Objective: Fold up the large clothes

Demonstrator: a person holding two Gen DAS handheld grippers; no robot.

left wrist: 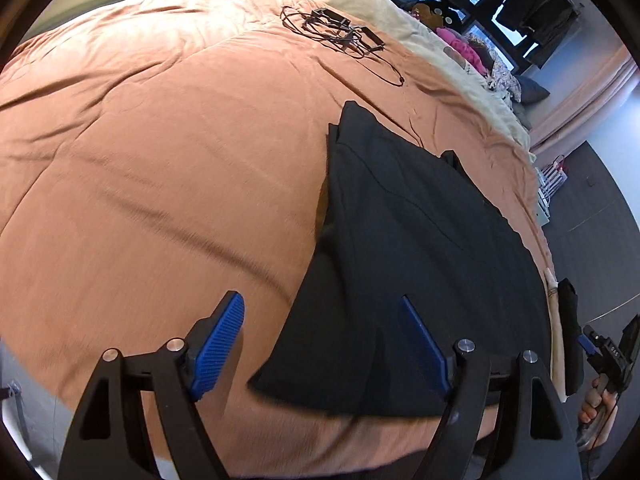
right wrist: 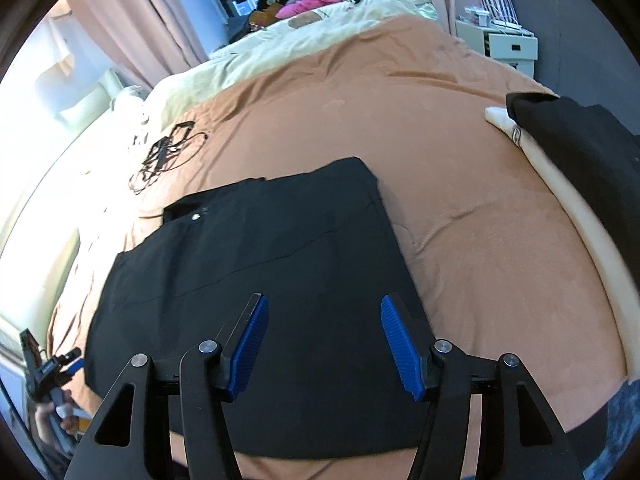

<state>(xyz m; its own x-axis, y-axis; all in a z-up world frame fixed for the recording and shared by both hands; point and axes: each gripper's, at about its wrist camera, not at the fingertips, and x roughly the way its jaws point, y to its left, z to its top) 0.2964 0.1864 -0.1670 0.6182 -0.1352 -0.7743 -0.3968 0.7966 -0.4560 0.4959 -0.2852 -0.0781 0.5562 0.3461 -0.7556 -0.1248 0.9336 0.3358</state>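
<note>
A black garment (left wrist: 420, 240) lies folded into a flat rectangle on the orange bed cover (left wrist: 160, 160). My left gripper (left wrist: 324, 340) hovers open over the garment's near left corner, one blue pad above the cover and the other above the cloth, gripping nothing. In the right wrist view the same garment (right wrist: 280, 260) fills the middle. My right gripper (right wrist: 324, 328) stands open above its near edge, its pads clear of the cloth.
A tangle of black cables (left wrist: 340, 32) lies on the cover beyond the garment. A folded stack, black on white (right wrist: 580, 148), sits at the bed's right edge. A cream blanket (right wrist: 280, 48), pink items and a white drawer unit (right wrist: 508, 44) are farther off.
</note>
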